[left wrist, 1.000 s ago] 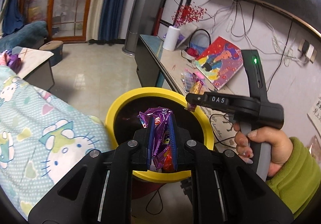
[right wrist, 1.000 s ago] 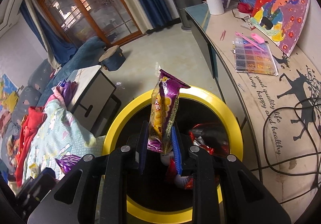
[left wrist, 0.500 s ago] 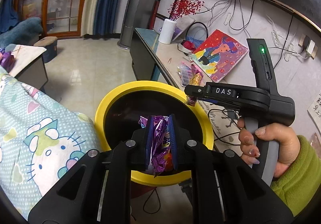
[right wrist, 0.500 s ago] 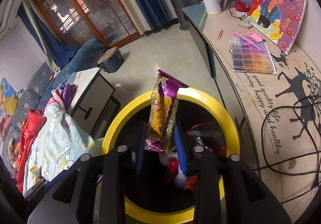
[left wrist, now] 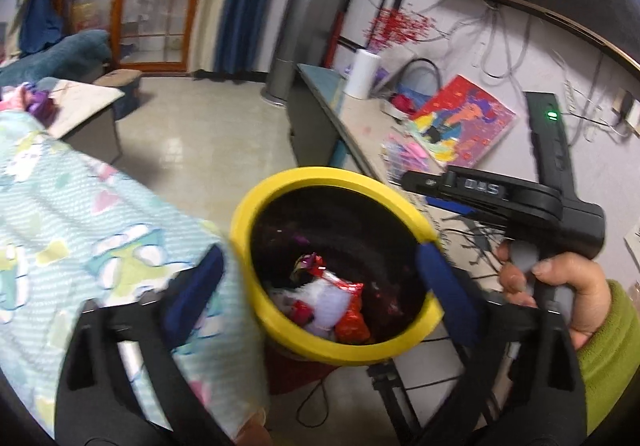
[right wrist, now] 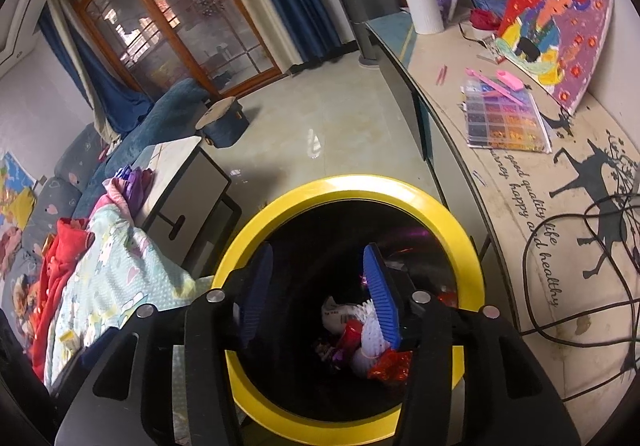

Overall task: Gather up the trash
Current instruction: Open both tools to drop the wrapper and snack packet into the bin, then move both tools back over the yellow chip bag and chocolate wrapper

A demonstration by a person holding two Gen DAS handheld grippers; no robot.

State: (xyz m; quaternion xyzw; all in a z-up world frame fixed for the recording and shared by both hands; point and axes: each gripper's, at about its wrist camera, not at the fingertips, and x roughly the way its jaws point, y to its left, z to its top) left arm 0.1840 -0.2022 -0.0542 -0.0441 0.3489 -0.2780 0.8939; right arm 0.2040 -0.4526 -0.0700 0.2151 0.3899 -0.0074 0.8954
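Note:
A yellow-rimmed trash bin (left wrist: 280, 184) (right wrist: 360, 186) with a dark inside stands between the bed and the desk. Red, white and purple wrappers (left wrist: 332, 298) (right wrist: 368, 342) lie at its bottom. My left gripper (left wrist: 320, 274) is wide open and empty, its blue pads either side of the bin's mouth. My right gripper (right wrist: 318, 286) is open and empty just above the bin; its body also shows in the left wrist view (left wrist: 520, 206), held by a hand in a green sleeve.
A Hello Kitty blanket (left wrist: 80, 230) (right wrist: 116, 266) lies left of the bin. A desk (right wrist: 520, 206) on the right holds a bead box (right wrist: 506, 122), a painting (right wrist: 560, 30), a white vase (right wrist: 422, 6) and black cables (right wrist: 580, 266). A small table (right wrist: 184, 182) stands beyond on tiled floor.
Both grippers opened and let go of their purple wrappers, which dropped into the bin. The left gripper's view is blurred from motion.

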